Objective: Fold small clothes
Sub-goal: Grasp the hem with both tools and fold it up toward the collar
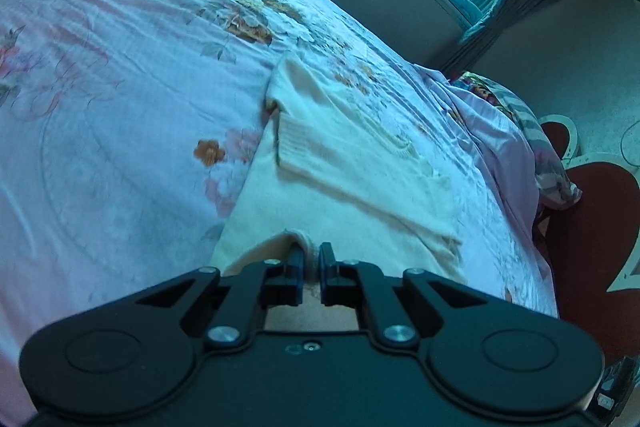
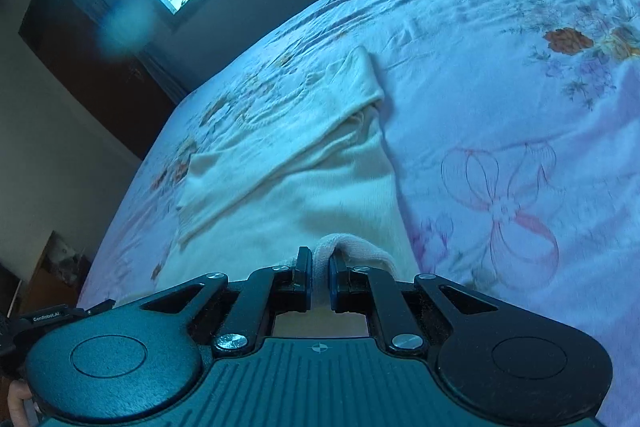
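Both tongs pinched the near hem of one sweater on the bed.

I had the left tongs (image 1: 311, 261) clenched on a fold of the cream sweater (image 1: 340, 163) at its near edge, and the right tongs (image 2: 320, 269) clenched on another bunch of that same edge, I judged so the hem could be carried over toward the collar as one straight line. The sweater lay flat on the floral bed (image 1: 100, 87), sleeves already folded across the body, which suited a lengthwise fold next. I counted one garment, two tongs, one bed.
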The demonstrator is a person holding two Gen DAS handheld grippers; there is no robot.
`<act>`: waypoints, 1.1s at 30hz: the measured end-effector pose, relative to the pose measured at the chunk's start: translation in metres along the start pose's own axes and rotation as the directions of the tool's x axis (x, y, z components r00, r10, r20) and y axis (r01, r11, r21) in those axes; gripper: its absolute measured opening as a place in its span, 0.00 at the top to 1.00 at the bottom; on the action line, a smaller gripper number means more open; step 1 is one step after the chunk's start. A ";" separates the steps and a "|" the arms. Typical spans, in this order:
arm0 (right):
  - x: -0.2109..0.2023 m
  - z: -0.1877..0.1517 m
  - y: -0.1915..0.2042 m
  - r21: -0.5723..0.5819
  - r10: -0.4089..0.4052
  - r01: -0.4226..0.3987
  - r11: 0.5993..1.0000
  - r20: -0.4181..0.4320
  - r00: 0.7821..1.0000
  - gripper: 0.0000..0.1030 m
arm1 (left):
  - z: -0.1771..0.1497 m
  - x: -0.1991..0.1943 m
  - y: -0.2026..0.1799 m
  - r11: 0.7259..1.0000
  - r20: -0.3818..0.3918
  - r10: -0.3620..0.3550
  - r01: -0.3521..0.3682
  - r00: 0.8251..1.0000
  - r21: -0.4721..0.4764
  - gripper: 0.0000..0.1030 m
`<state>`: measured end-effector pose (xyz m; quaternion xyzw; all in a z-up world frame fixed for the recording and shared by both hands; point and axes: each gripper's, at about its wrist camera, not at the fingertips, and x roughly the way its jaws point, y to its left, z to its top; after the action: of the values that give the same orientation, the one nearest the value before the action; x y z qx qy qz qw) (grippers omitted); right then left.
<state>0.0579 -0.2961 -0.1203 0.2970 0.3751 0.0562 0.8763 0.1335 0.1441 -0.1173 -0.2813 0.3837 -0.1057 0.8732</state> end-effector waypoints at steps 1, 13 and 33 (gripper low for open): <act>0.009 0.008 -0.003 0.015 -0.006 0.006 1.000 0.002 1.000 0.93 | 0.008 0.011 -0.001 1.000 0.001 0.007 -0.007 1.000 -0.004 0.95; 0.079 0.039 -0.026 0.054 -0.109 0.110 0.992 -0.027 0.994 0.86 | 0.035 0.080 0.003 0.987 -0.088 0.140 -0.132 0.986 0.092 0.73; 0.067 0.014 0.015 -0.232 -0.203 0.208 0.950 0.046 0.978 0.43 | 0.011 0.086 -0.027 0.864 -0.029 0.288 -0.247 0.957 0.439 0.62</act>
<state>0.1173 -0.2683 -0.1463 0.1507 0.3854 0.0055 0.9103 0.2009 0.0920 -0.1482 -0.0204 0.4267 -0.0787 0.9007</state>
